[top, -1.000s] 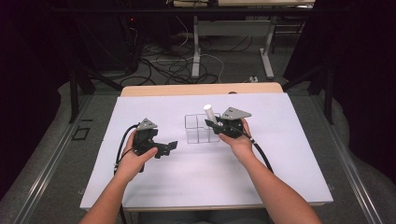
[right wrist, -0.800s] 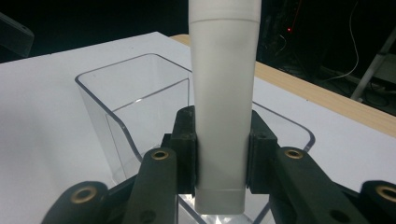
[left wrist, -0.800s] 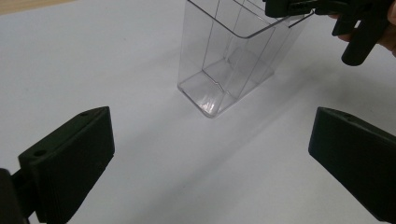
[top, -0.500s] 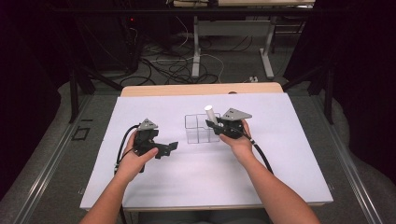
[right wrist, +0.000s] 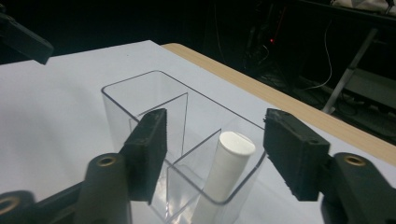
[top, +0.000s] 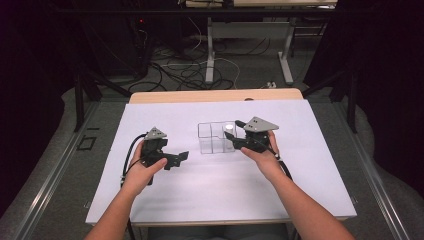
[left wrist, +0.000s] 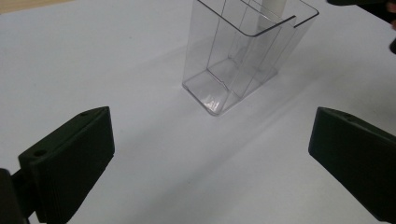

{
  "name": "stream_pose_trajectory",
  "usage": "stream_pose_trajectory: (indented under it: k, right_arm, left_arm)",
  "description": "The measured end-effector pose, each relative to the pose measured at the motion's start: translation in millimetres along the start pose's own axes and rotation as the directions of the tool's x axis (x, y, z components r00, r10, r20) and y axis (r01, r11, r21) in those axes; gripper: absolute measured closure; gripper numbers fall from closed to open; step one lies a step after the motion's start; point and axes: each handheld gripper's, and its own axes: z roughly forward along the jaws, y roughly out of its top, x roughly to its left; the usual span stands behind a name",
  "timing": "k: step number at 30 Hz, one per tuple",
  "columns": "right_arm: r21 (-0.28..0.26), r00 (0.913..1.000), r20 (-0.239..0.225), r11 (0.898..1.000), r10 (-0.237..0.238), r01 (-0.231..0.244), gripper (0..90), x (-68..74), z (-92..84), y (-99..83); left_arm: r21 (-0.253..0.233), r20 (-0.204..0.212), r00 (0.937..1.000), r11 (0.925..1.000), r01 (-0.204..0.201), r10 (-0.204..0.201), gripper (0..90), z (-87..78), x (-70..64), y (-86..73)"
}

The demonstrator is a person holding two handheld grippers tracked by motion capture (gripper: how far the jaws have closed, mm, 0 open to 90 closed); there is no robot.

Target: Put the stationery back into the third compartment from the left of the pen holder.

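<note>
In the high view the clear box (top: 216, 138) stood near the centre of the white table (top: 150, 200), with the white tube (top: 229, 128) standing in its right-hand compartment. In the right gripper view the tube (right wrist: 226, 172) sat at lower centre, leaning a little against a wall of the box (right wrist: 140, 100), its flat top just below the rim.

The right gripper (top: 239, 136) was at the box's right side; its jaws had just been opening and stood spread either side of the tube's top in its own view (right wrist: 215, 149), the pads off it, so nothing was pinched. The left gripper (top: 177, 159) hovered left of the box over bare table, its jaws wide apart and empty (left wrist: 210, 154).

The tube looked light, stiff and smooth, likely a hollow plastic or card cylinder, so it would probably slip under a loose pinch and tip easily when nudged. The best hold seemed to be across its upper end, jaws square to its round sides. The box looked thin, rigid and light, apt to slide on the table if bumped; its walls left little room beside the tube.
</note>
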Motion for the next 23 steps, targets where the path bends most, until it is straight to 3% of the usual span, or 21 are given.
stream_pose_trajectory:
  k: [5,7,10,17,21,23]
  right_arm:
    - [0.054,0.9979,0.028,0.997,0.058,-0.06,13.2,-0.1,-18.6,6.5]
    - [0.088,0.9961,0.054,0.993,0.07,-0.074,10.8,0.0,-24.9,6.7]
    - [0.112,0.9913,0.079,0.987,0.105,-0.113,0.1,-1.6,-34.3,6.0]
    - [0.138,0.9789,0.137,0.976,0.152,-0.171,0.0,-9.8,-57.9,3.3]
    - [0.151,0.972,0.194,0.975,0.132,-0.163,0.0,-15.6,-70.9,-2.1]
    - [0.16,0.9639,0.214,0.968,0.159,-0.195,0.0,-18.1,-76.8,-6.0]
  left_arm:
    - [0.0,-0.009,0.9999,1.0,0.009,-0.009,0.7,-1.5,-0.1,-2.1]
    - [-0.004,-0.006,1.0,1.0,0.005,-0.005,0.7,-2.4,0.3,-3.1]
    - [-0.011,-0.01,0.9999,0.9999,0.011,-0.011,0.7,-4.4,0.5,-4.2]
    - [-0.034,-0.037,0.9985,0.9986,0.04,-0.041,0.7,-11.4,4.2,-8.1]
    - [-0.042,-0.058,0.9967,0.9976,0.055,-0.057,0.7,-15.3,8.1,-11.4]
    - [-0.045,-0.066,0.996,0.9973,0.058,-0.061,0.7,-17.5,9.7,-13.1]
